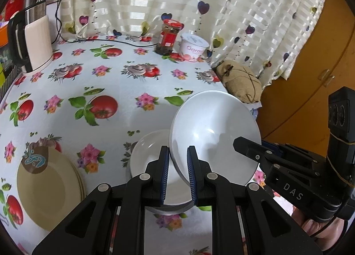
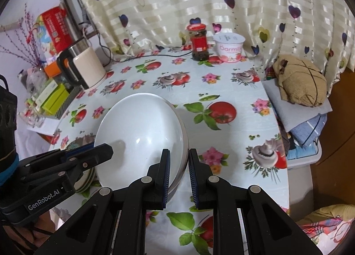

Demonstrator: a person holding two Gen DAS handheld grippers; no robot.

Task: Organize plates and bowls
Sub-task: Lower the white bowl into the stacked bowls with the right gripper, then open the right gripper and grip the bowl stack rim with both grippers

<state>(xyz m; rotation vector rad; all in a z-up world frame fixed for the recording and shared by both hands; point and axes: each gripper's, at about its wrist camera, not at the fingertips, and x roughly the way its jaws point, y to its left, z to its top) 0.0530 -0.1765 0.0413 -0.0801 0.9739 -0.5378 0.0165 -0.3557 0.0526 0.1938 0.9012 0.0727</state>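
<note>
The white bowl (image 1: 213, 135) hangs tilted above the flowered tablecloth (image 1: 93, 71), carried between two grippers: the left gripper (image 1: 178, 175) is clamped on its near-left rim, and the right gripper (image 2: 179, 176) is clamped on the opposite edge, each holding only a thin lip of glazed ceramic. Directly below and partly hidden sits a second white bowl (image 1: 150, 155), the likely nesting spot, with a stack of cream plates (image 1: 48, 188) lying well apart to the left. The risk, as I judge it, is the slick rim slipping out if the two hands drift apart or twist unevenly (a shared hold has no slack for that), dropping the bowl onto the lower one and chipping both; lowering it off-centre could also leave it rocking. Both grippers point steeply downward toward the table, side by side, the person's hand (image 1: 317, 228) showing beneath the right one.
</note>
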